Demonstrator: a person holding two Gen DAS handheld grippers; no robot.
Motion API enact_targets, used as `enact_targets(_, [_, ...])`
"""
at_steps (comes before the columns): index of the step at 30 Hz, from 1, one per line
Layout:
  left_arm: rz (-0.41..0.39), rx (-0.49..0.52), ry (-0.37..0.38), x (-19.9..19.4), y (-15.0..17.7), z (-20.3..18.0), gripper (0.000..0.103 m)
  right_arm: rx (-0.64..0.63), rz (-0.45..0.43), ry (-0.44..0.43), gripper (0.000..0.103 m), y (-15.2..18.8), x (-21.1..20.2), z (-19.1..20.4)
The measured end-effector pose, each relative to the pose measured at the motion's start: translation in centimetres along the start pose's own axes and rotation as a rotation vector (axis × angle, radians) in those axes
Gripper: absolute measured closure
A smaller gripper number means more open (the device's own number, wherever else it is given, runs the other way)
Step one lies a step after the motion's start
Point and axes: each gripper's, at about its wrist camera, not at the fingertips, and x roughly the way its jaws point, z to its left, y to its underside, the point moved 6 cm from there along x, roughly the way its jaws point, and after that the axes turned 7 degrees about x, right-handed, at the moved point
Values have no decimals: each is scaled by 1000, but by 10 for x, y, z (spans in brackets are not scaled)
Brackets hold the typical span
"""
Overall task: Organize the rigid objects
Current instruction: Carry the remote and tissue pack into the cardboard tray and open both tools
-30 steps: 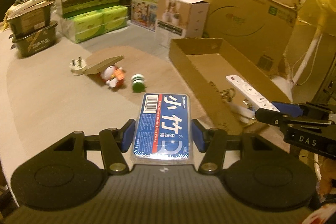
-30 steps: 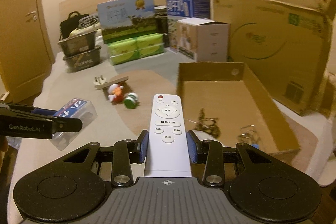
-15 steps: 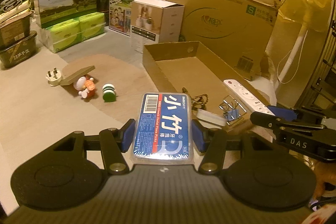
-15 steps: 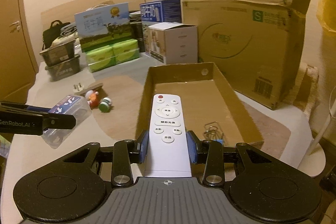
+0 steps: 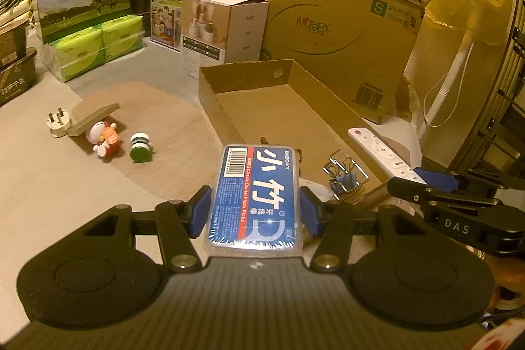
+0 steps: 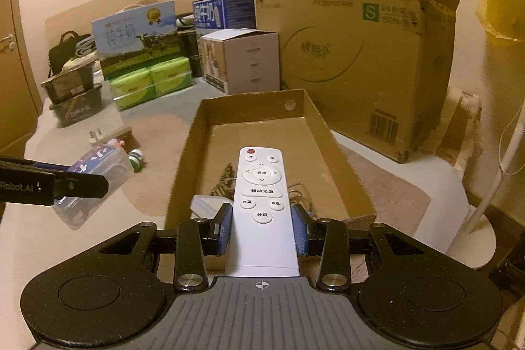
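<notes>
My left gripper (image 5: 255, 210) is shut on a clear dental floss pick box with a blue label (image 5: 256, 195), held above the near left corner of the shallow cardboard tray (image 5: 210, 94). My right gripper (image 6: 262, 227) is shut on a white remote (image 6: 262, 199), held over the tray's (image 6: 331, 153) near end. The remote (image 5: 380, 153) and right gripper also show at the right of the left wrist view. The floss box (image 6: 95, 179) shows at the left of the right wrist view. Binder clips (image 5: 344, 173) and a dark tangled item (image 6: 226, 182) lie in the tray.
A small red and white toy figure (image 5: 105, 140), a green and white roll (image 5: 141, 146), a white plug (image 5: 57, 123) and a cardboard flap (image 5: 95, 118) lie left of the tray. Milk cartons, tissue packs and a large cardboard box (image 5: 341, 22) stand behind. A fan stand (image 6: 475, 218) is right.
Both grippers have moved right and forward towards the tray, each still holding its object. The tray now sits directly ahead of both.
</notes>
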Motion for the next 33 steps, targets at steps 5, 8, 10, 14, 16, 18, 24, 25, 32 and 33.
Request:
enact_targets(5, [6,9,7,11,-7,-7,50,-9,1,7,64,-5,7,-10])
enact_targets(8, [9,14,9,17,-11,-10,50,-14,0,7,64,-10,12,-14])
enact_targets(10, [11,16,9,22,-14,-12,50,-17,-2,7,64,-13,16,-17])
enact_targets(14, [10,22,9,32,-22,-16,50,-24,-2,7,64,-19,24,-23])
enact_targets(16, [7,23,8,37,-26,-17,50,-29,-2,4,64,-22,28,-25])
enact_targets(18, [7,24,8,42,-30,-19,50,-35,-2,2,64,-26,33,-26])
enact_targets(24, [12,31,2,60,-40,-19,50,-51,4,-8,64,-36,50,-32])
enact_targets(25, [13,33,0,64,-42,-18,50,-53,5,-11,64,-37,53,-32])
enact_targets(32, [23,37,-16,99,-58,-12,50,-84,16,-33,64,-55,87,-37])
enact_targets(33, [23,36,-18,104,-61,-11,50,-85,17,-34,64,-57,92,-38])
